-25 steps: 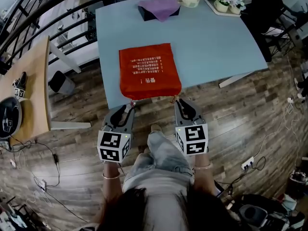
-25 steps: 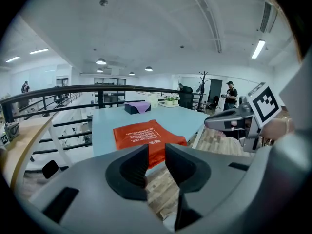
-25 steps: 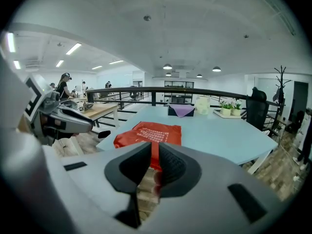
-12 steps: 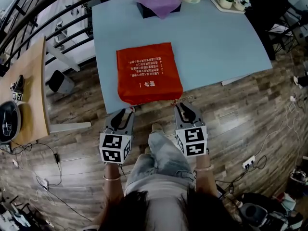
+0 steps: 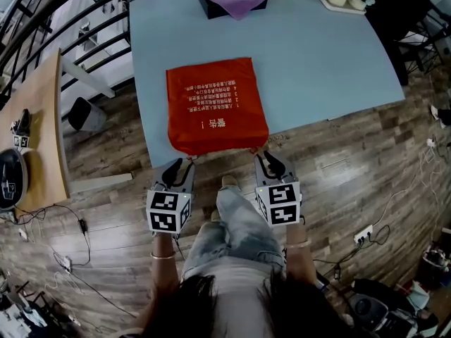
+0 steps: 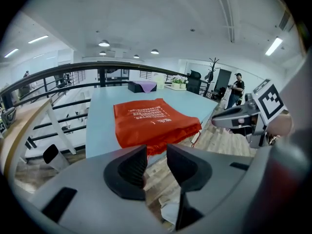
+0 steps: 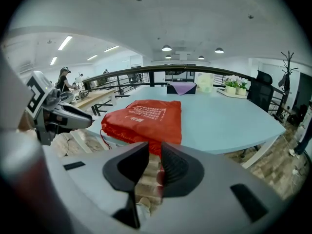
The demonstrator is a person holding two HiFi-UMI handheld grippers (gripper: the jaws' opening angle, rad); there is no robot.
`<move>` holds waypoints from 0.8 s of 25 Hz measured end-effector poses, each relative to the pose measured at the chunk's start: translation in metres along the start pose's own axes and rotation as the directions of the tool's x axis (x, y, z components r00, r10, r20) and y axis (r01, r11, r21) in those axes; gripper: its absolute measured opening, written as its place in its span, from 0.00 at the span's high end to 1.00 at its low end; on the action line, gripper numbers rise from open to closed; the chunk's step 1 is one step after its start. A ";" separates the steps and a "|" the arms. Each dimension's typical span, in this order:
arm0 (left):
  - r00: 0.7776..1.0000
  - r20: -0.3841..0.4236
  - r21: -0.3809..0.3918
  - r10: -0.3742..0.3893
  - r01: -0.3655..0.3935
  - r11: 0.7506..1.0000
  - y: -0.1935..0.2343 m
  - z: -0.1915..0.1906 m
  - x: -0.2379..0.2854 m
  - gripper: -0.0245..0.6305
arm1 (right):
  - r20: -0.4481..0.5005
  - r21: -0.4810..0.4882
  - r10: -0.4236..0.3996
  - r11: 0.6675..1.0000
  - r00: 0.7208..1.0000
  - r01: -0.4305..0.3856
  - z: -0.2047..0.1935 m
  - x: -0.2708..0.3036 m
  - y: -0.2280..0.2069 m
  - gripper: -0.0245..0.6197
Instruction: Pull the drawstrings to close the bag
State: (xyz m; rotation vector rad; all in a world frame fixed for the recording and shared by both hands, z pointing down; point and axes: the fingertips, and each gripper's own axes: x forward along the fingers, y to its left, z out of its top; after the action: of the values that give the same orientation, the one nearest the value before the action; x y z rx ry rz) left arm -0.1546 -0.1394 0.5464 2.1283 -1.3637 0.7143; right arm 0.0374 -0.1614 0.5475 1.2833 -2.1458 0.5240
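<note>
Person wears faded light-blue jeans (image 5: 236, 234), a thin band (image 5: 162, 256) on each wrist, dark hair (image 5: 211, 308). The left hand-held gripper (image 5: 183, 165) has a grey moulded shell, black ribbed pads (image 6: 132, 167) and a white cube with black square markers (image 5: 168, 213). Its jaws have just been opening, with nothing between them. The right hand-held gripper (image 5: 263, 158) has the same build.

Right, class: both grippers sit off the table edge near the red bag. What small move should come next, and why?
Probably bring the left gripper, whose jaws have just been opening with nothing between them, up to the drawstring at the near corner of the red bag. The right gripper is open and empty too.
</note>
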 end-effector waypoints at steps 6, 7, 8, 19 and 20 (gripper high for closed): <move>0.999 -0.049 -0.007 0.022 -0.023 1.000 0.007 -0.014 0.019 0.78 | -0.047 0.022 0.008 1.000 0.999 -0.007 -0.017 0.016 -0.008 0.84; 0.998 -0.057 -0.005 0.029 -0.030 1.000 0.009 -0.016 0.022 0.78 | -0.053 0.023 0.009 1.000 0.999 -0.008 -0.019 0.018 -0.009 0.84; 0.997 -0.066 -0.004 0.036 -0.037 0.999 0.011 -0.018 0.024 0.78 | -0.059 0.024 0.011 1.000 0.998 -0.009 -0.020 0.020 -0.009 0.84; 0.989 -0.131 0.005 0.070 -0.070 0.998 0.020 -0.031 0.044 0.78 | -0.122 0.042 0.031 0.999 0.992 -0.026 -0.043 0.045 -0.015 0.84; 0.988 -0.134 0.007 0.073 -0.073 0.997 0.020 -0.031 0.045 0.78 | -0.129 0.043 0.034 0.999 0.991 -0.029 -0.044 0.047 -0.015 0.84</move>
State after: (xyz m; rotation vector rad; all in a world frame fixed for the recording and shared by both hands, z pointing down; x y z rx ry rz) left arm -0.1614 -0.1551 0.6020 2.0015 -1.3748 0.8721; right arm 0.0457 -0.1729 0.6122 1.2052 -2.0604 0.6502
